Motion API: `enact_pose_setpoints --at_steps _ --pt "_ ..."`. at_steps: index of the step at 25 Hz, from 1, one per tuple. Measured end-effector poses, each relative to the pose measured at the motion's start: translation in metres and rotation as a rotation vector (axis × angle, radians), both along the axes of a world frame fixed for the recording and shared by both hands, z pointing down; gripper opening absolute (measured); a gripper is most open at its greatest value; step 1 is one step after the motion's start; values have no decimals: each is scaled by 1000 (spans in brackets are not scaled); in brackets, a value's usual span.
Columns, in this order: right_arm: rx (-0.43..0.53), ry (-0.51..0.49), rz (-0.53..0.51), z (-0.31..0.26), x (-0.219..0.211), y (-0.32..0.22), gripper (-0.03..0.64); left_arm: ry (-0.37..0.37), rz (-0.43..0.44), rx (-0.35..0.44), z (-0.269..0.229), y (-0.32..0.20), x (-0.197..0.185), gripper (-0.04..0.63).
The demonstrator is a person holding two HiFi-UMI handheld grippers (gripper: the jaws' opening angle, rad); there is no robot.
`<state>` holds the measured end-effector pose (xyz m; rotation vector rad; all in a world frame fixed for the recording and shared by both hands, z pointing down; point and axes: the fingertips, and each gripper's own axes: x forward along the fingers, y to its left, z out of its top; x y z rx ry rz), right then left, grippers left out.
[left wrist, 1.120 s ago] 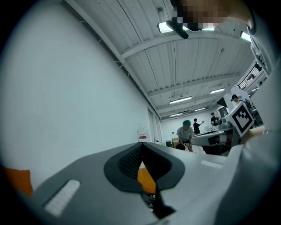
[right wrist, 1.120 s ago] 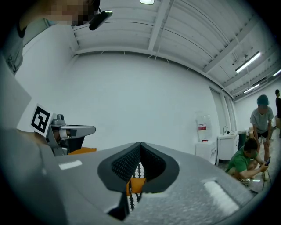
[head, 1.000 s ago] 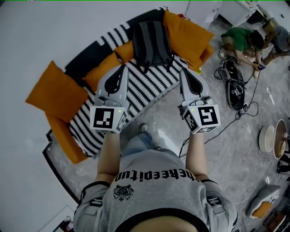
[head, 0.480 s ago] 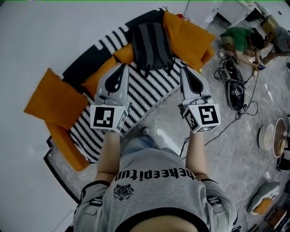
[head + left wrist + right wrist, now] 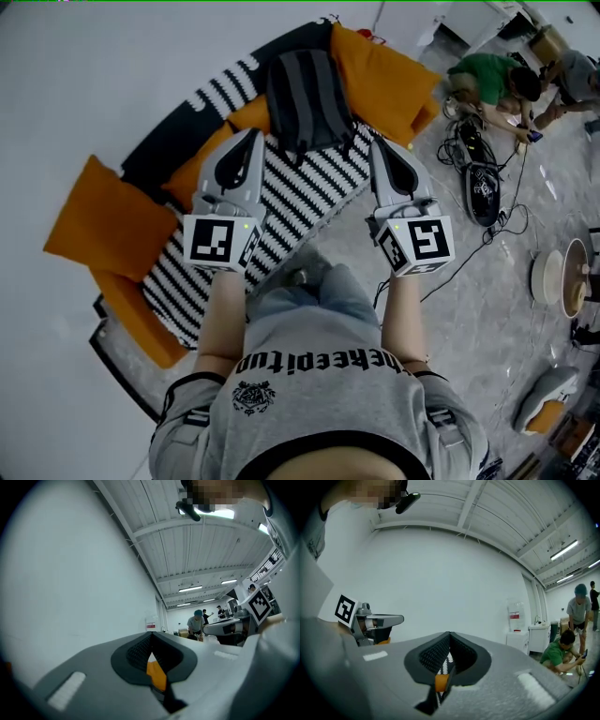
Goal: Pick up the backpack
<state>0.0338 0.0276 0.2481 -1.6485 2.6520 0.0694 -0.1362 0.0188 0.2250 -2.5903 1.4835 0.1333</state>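
Observation:
The backpack [image 5: 307, 98], dark grey with lighter stripes, stands upright against the back of the striped sofa [image 5: 309, 183] between orange cushions. In the head view my left gripper [image 5: 253, 135] hangs over the sofa seat, just short of the backpack's lower left corner. My right gripper [image 5: 378, 145] is at the sofa's front edge, off the backpack's lower right. Neither touches it. Both point forward, roughly level. In the left gripper view the left gripper [image 5: 151, 637] has its jaws together with nothing between them, and the right gripper [image 5: 449, 635] looks the same in its own view.
Large orange cushions lie at the left [image 5: 108, 220] and at the right [image 5: 380, 75] of the backpack. Two people [image 5: 492, 80] crouch on the floor at the upper right, with cables and a black device [image 5: 483, 192] near them. A round wooden object [image 5: 561, 281] sits at the right edge.
The person has stepped nearer to the sofa, one leg now forward. Both grippers have advanced toward the backpack and stayed shut.

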Motion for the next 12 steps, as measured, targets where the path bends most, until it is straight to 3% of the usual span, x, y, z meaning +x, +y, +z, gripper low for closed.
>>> enact_pose_setpoints --at_steps 12 --pt "-6 5 -19 2 11 -55 3 2 -23 -3 4 -52 7 15"
